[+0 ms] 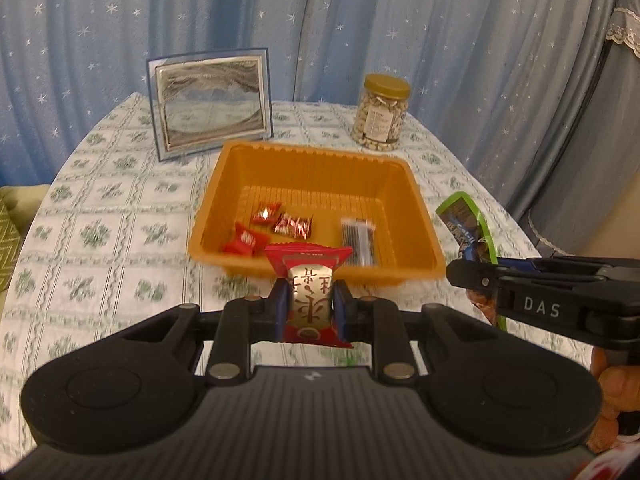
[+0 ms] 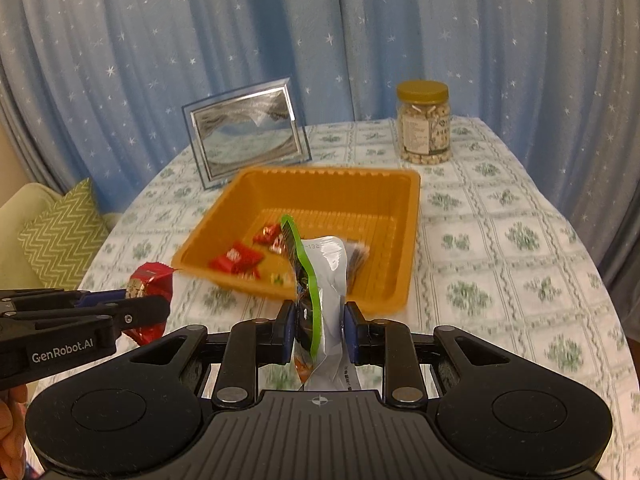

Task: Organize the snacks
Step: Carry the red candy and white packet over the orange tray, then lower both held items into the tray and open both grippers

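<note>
Nearest in the left wrist view, the left tool (image 1: 309,306) is clenched on a red snack packet (image 1: 310,300), its blue pads pressing the packet's two sides so that it stands upright with the crimped top edge pointing ahead at twelve o'clock — a hold that looks chosen so the packet can simply fall forward once let go. At about three o'clock from it, the right tool (image 2: 320,326) grips a green-edged pouch (image 2: 316,292) by its lower part, silver back and green seam rising between the pads; the pouch is tall and floppy, so a low pinch likely keeps it from folding over. Both packets are in the air just short of the orange tray (image 1: 408,200), which sits at twelve o'clock on the surface (image 1: 120,208) with its near wall facing the tools. Inside lie three small red sweets (image 1: 266,213) toward the left and a dark wrapped bar (image 1: 359,240) toward the right — probably already sorted in. Beyond the tray, at eleven o'clock a framed picture (image 1: 210,104) leans upright, and at one o'clock a jar of nuts (image 1: 382,112) stands capped, both well clear of the drop zone.
</note>
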A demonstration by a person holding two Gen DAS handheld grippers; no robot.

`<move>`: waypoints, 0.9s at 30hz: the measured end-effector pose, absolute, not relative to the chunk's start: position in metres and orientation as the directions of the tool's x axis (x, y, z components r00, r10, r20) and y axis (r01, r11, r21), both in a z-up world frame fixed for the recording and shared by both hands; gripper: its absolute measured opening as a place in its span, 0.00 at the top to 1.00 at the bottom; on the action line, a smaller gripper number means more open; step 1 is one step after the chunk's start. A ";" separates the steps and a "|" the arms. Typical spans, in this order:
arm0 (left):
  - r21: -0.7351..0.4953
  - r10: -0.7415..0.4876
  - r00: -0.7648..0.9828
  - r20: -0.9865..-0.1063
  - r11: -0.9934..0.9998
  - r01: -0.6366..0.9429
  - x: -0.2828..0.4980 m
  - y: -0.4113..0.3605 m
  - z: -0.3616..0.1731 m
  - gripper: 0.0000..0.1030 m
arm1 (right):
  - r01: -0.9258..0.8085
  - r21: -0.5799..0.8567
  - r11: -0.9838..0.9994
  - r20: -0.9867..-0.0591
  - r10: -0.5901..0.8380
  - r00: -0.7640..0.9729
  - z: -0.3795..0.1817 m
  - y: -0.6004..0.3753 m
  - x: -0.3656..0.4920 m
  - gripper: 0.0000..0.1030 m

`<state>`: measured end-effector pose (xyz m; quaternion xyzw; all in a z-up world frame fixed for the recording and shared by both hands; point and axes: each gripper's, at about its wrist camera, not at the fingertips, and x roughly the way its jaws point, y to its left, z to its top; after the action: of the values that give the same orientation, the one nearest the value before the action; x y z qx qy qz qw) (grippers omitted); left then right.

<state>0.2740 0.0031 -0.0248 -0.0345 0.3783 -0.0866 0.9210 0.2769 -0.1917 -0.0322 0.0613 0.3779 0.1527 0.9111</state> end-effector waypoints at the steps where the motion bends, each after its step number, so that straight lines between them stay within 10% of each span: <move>1: -0.131 -0.188 0.699 -0.689 0.982 0.135 0.280 0.003 -0.024 0.80 | -0.232 0.229 0.945 -0.669 0.326 0.668 -0.031 -0.191 0.284 0.75; 27: -0.126 -0.182 0.679 -0.711 0.983 0.131 0.402 0.010 -0.046 0.80 | -0.142 0.343 0.929 -0.696 0.353 0.625 -0.050 -0.188 0.411 0.75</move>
<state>0.4020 0.0104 -0.0463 -0.0324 0.3913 -0.0853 0.9157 0.4111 -0.1879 -0.0502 0.1285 0.4103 0.1386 0.8922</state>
